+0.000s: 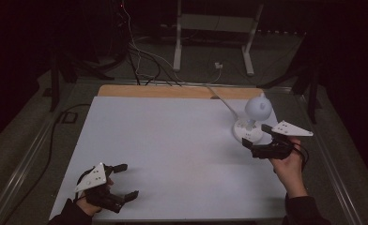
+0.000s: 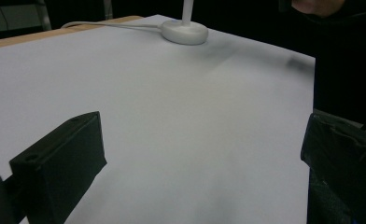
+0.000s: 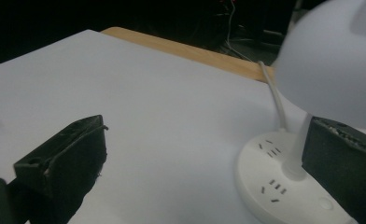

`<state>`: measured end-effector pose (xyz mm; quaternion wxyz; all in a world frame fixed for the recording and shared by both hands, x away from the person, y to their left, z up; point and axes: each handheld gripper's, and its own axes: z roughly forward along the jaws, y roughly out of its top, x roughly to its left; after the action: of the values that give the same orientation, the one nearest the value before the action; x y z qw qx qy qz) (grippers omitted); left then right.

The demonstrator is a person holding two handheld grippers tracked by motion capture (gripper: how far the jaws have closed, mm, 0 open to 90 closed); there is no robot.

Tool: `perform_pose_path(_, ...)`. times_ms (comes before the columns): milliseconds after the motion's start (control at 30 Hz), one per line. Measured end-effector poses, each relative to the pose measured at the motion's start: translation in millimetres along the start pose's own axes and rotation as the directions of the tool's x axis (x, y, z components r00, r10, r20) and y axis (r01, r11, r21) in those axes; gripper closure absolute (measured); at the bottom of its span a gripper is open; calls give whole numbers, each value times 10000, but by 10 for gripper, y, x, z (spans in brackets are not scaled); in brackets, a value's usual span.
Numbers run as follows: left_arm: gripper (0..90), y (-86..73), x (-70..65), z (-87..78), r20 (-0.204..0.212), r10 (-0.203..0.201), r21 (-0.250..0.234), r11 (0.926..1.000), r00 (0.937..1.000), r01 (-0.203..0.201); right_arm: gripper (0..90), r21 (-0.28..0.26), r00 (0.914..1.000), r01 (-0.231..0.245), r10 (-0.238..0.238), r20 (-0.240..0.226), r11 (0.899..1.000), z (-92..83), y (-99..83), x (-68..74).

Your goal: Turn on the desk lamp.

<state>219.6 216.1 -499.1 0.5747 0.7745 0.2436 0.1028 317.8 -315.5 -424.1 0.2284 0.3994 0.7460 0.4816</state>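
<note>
Right now my right hand-held gripper (image 1: 261, 142) hangs just beside the small white lamp (image 1: 252, 123), which stands near the far right corner of the worktop (image 1: 172, 150), its round base (image 3: 288, 186) flat on the white sheet and its dome-shaped shade (image 3: 333, 60) tipped over the thin stem (image 3: 299, 147). That gripper's jaws are spread wide and hold nothing; in the right gripper view one jaw sits out over bare sheet and the other is close behind the stem, by the base. I judge the step in hand to be reaching in to work the lamp, probably a press on the base, where a small round button (image 3: 326, 203) shows near the edge, though I cannot be sure that is what it is. To do it well I would come down slowly and straight, keep the jaw clear of the stem so the shade does not swing, and touch with one jaw tip only, since the base looks light and could slide on the smooth sheet. The white cord (image 1: 222, 104) trails off the back edge, so any tug should be avoided. My left hand-held gripper (image 1: 126, 180) rests at the near left corner, well apart from the lamp, jaws also spread and empty; it could come across to steady the base if needed.
</note>
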Motion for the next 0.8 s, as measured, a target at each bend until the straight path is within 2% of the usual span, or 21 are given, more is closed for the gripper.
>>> perform_pose_path(200,3,1,-5,-3,-8,-3,-22,10000,10000,3,0,105,9992,-277,275,275,9996,60,-67,-108)
perform_pose_path(300,3,2,-8,-3,9,25,-22,10000,10000,-25,0,-11,9970,-349,349,696,9994,93,-117,-184)
perform_pose_path(400,3,0,0,-1,-4,-12,-11,10000,10000,12,0,-6,9955,-380,379,874,9993,108,-137,-223)
perform_pose_path(467,3,1,-3,0,18,12,4,10000,10000,-12,0,6,9928,-376,372,1135,9993,132,-165,-285)
perform_pose_path(667,3,0,-3,1,18,18,28,10000,10000,-18,0,286,9879,-310,263,1526,9991,179,-211,-371)
perform_pose_path(700,3,0,-1,2,23,7,11,10000,10000,-7,0,246,9843,-423,374,1726,9988,202,-224,-404)
perform_pose_path(800,3,-3,-2,3,20,-23,42,10000,10000,23,0,196,9794,-705,655,1908,9973,239,-250,-459)
